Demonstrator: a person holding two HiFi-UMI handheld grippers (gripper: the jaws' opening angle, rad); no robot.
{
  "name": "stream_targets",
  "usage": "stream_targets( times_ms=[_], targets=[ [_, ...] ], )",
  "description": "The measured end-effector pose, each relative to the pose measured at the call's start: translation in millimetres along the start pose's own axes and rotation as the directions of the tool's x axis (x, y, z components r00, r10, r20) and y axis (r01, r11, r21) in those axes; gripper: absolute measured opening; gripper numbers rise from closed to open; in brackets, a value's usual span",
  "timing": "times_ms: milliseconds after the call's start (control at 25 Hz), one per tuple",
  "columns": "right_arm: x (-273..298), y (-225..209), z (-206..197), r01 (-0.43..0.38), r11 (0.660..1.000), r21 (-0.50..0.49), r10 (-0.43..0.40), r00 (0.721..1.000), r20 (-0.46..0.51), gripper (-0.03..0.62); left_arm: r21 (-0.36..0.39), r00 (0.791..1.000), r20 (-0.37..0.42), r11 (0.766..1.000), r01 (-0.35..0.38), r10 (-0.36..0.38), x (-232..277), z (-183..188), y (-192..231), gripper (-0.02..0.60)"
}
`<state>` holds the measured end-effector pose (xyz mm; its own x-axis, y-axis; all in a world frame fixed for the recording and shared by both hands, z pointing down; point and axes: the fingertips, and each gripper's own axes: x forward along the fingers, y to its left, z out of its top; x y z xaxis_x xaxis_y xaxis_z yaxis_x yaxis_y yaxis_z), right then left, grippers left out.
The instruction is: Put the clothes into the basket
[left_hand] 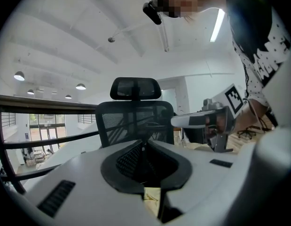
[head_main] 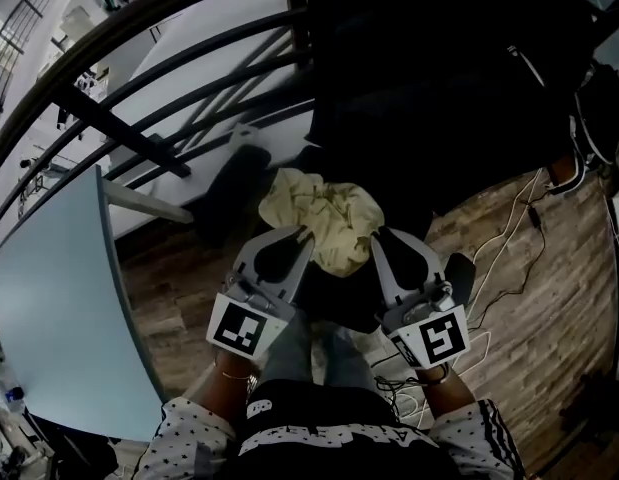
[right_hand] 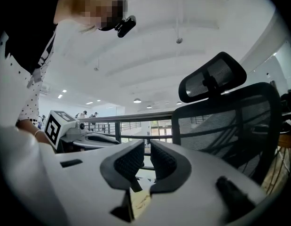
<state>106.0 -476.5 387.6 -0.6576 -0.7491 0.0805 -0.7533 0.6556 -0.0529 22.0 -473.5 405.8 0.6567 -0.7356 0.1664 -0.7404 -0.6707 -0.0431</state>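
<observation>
Your left claw (head_main: 301,233) is clenched: in its own view the two jaws meet at the tips and no thing is between the pads. Your right claw (head_main: 379,236) is clenched too, with only a thin slit between its pads and no thing in that slit.

The pale yellow cloth (head_main: 329,213) lies crumpled between the two claws and a little in front of them. The tip of each claw is just beside one edge of it, but I cannot tell if they touch it. In both gripper views, a piece of the cloth shows under the jaws, not inside them. It lies on something dark that I cannot make out.

Ahead of both claws stands a black office chair (head_main: 419,78) with a mesh back and a headrest, and behind it runs a dark railing (head_main: 114,126). To the left of your left claw is a light blue table (head_main: 59,298). To the right of your right claw, white cables (head_main: 509,233) lie on the wooden floor (head_main: 549,298).
</observation>
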Motion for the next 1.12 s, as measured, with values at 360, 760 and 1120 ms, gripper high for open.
stream_targets(
  times_ms=[360, 760, 1120],
  targets=[
    [13.4, 2.9, -35.8, 0.011, 1.0, -0.005, -0.011, 1.0, -0.018, 0.036, -0.016, 1.0, -0.013, 1.0, 0.011, -0.012, 9.7, -35.9, 15.1, 0.018],
    [23.0, 0.4, -88.6, 0.067, 0.998, 0.022, -0.066, 0.997, -0.033, 0.038, -0.085, 1.0, -0.009, 0.996, 0.001, -0.002, 18.8, -100.2, 23.4, 0.018],
    [21.4, -9.6, -149.4, 0.096, 0.995, 0.029, -0.093, 0.991, -0.096, 0.112, -0.103, 0.999, -0.05, 0.995, 0.009, -0.014, 29.4, -148.3, 27.4, 0.1]
  ],
)
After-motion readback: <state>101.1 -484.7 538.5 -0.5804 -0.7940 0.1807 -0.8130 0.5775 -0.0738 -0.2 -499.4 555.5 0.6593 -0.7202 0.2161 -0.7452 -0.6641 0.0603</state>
